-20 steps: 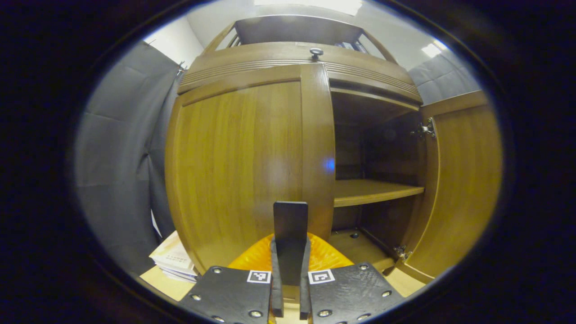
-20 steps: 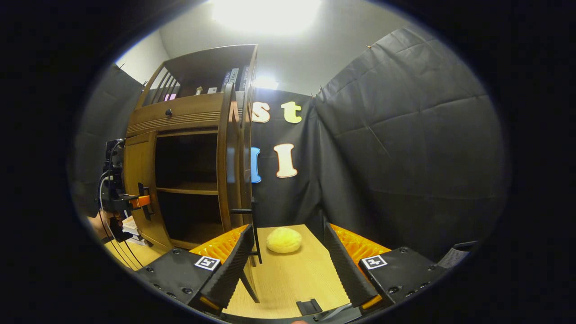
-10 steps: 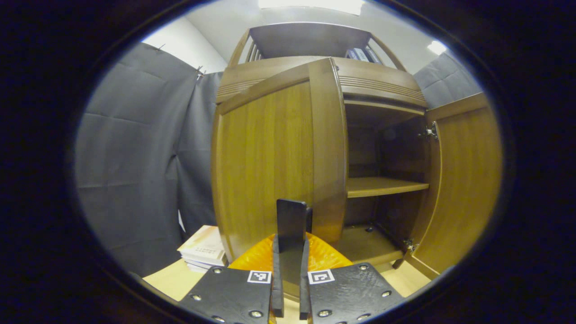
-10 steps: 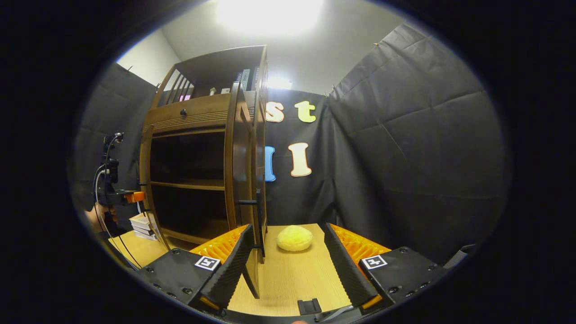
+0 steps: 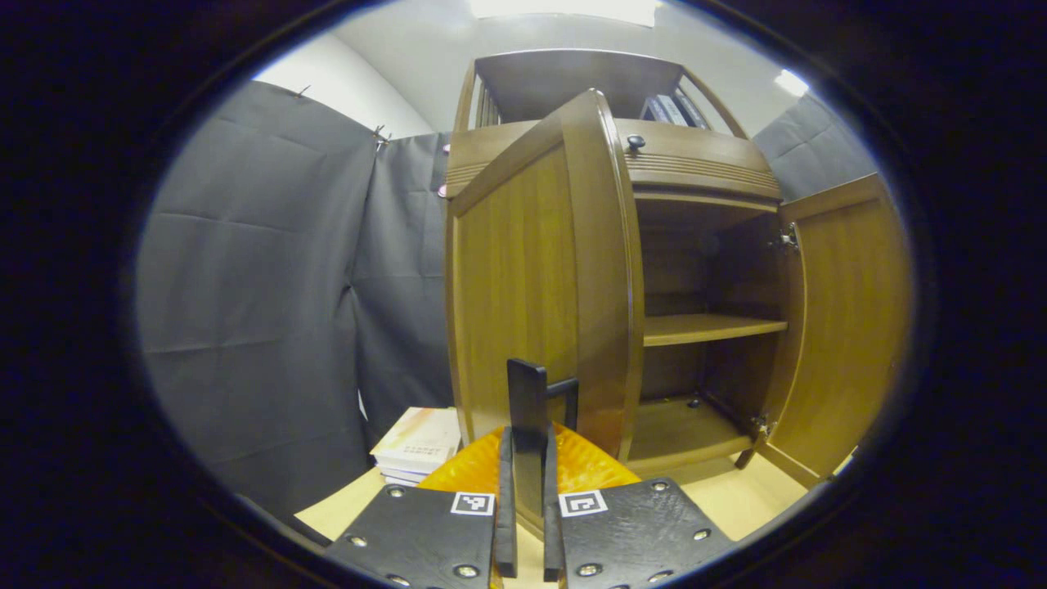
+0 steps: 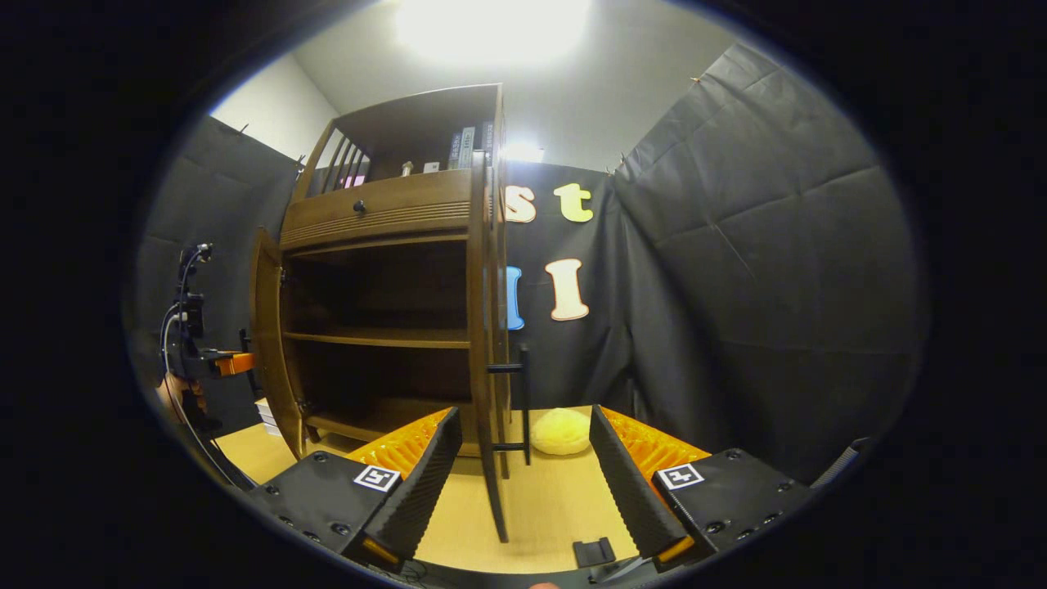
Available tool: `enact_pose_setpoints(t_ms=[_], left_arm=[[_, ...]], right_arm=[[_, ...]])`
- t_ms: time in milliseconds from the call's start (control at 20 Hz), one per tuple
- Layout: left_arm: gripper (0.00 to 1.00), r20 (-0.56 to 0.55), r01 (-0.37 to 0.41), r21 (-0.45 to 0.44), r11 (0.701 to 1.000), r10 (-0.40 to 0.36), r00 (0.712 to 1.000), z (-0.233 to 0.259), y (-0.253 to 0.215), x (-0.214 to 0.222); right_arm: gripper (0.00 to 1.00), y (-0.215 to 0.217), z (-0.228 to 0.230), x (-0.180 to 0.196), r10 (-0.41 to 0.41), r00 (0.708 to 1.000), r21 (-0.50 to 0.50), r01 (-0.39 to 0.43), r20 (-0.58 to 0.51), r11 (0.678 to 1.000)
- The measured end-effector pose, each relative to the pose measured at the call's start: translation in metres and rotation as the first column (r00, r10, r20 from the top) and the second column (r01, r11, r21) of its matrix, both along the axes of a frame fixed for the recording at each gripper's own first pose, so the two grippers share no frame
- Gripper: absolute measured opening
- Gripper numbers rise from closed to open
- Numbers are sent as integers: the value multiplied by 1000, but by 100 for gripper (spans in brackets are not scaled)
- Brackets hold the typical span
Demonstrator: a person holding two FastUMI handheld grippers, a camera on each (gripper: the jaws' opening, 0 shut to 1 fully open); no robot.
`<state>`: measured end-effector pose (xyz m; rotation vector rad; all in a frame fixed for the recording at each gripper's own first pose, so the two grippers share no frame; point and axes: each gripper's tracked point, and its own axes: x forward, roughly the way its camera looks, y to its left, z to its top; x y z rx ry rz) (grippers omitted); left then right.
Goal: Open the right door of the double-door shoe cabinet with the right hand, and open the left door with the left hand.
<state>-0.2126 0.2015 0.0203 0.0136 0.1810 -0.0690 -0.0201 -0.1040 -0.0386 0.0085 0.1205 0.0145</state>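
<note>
On the counter [image 6: 540, 507], the shoe cabinet [image 6: 384, 213] stands with both doors swung out. Right door [image 6: 488, 327] wide open, right tongs [image 6: 519, 483] spread apart, off its handle [image 6: 523, 401]. Left tongs [image 5: 523, 499] clamped on the left door [image 5: 532, 278] handle [image 5: 527, 393]; left door mostly open. Judged nearly done: only release remains.
</note>
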Motion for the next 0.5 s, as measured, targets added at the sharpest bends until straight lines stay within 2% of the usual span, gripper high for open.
enact_pose_setpoints(t_ms=[250,300,350,400,450,500], left_arm=[[17,1,4,-5,1000,-4,1000,-2,40,-16],[17,5,0,-1,1000,0,1000,-1,48,-18],[17,6,-3,0,1000,3,1000,-1,55,-21],[14,7,-4,2,1000,4,1000,-2,62,-23],[17,10,-8,4,1000,8,1000,-2,70,-25],[14,11,-7,3,1000,7,1000,-1,76,-28]], right_arm=[[98,37,1,-9,21,1000,-10,-21,-5,1000],[94,43,2,-10,25,1000,-10,-25,-5,1000],[98,50,4,-10,32,999,-7,-32,-3,999],[98,57,6,-10,36,999,-5,-36,-2,999],[94,63,7,-11,41,999,-3,-41,-2,999],[98,69,8,-12,45,999,-3,-45,0,999]])
